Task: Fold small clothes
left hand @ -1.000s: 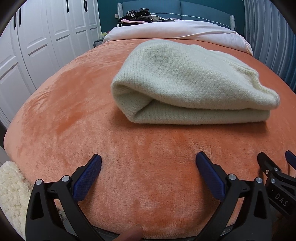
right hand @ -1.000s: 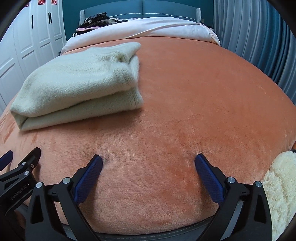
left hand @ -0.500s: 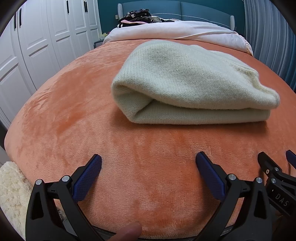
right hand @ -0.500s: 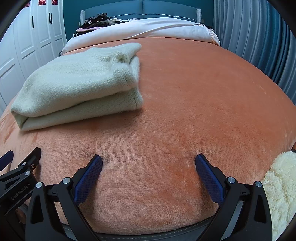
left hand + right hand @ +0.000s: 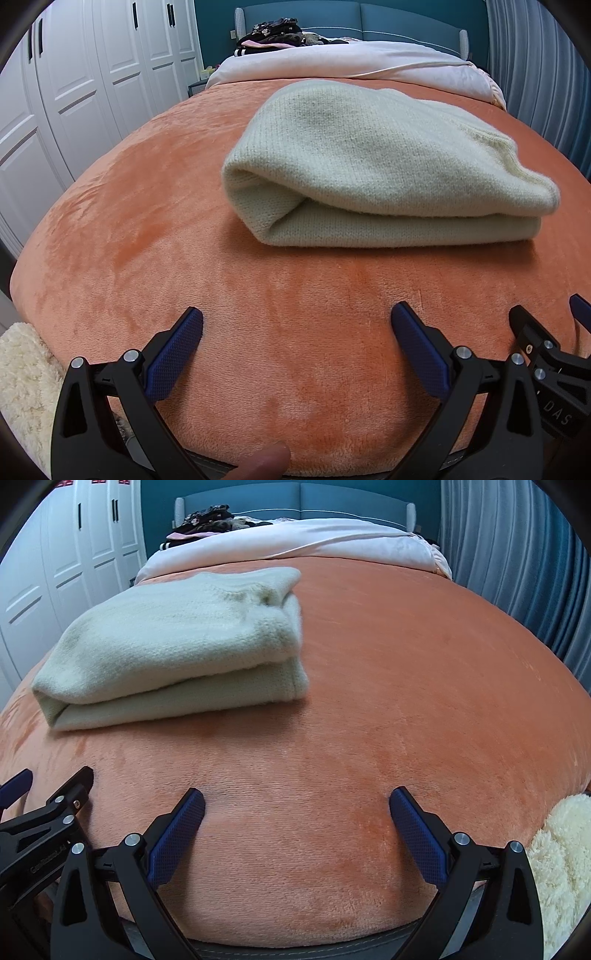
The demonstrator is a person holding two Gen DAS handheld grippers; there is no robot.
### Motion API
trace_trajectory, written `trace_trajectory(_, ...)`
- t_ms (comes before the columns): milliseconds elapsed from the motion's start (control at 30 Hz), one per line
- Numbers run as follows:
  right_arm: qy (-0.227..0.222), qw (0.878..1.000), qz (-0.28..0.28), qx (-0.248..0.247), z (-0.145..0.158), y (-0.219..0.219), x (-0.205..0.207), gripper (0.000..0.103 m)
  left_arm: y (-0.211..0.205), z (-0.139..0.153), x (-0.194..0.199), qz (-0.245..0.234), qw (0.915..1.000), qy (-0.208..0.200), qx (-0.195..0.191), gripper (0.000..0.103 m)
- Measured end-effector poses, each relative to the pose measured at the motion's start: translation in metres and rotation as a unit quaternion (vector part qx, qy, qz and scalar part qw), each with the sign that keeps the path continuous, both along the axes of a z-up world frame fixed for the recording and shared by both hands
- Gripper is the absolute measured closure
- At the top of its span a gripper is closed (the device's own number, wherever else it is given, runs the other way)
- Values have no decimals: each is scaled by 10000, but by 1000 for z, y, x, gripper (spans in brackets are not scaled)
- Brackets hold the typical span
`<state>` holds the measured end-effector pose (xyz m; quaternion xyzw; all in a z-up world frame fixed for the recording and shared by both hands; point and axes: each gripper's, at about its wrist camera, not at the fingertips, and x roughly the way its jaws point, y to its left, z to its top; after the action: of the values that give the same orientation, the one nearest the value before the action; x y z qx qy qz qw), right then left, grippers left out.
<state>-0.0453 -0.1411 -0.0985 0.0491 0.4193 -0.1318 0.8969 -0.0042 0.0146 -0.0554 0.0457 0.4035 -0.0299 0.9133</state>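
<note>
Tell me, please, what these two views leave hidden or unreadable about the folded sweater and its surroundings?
- Sweater: its far side is hidden by its own bulk in both views; what lies inside the folds cannot be seen.
- Dark clothes pile by the headboard: too small to tell the items apart.
- Fluffy cream fabric: cut off by the frame edge in both views.
- Right gripper: its handle lies below the frame.

Black frames with silver screws carry blue textured fingers [image 5: 173, 356]; bare fingertip [image 5: 264, 463] below.
</note>
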Motion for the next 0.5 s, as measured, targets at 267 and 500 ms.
trace_trajectory(267,21,10000,-22,-1,0,12,1,5,0,0,0,-1,10000,0,1,5)
trace_trajectory(500,20,10000,-27,-3,0,13,1,5,0,0,0,0,10000,1,5,5)
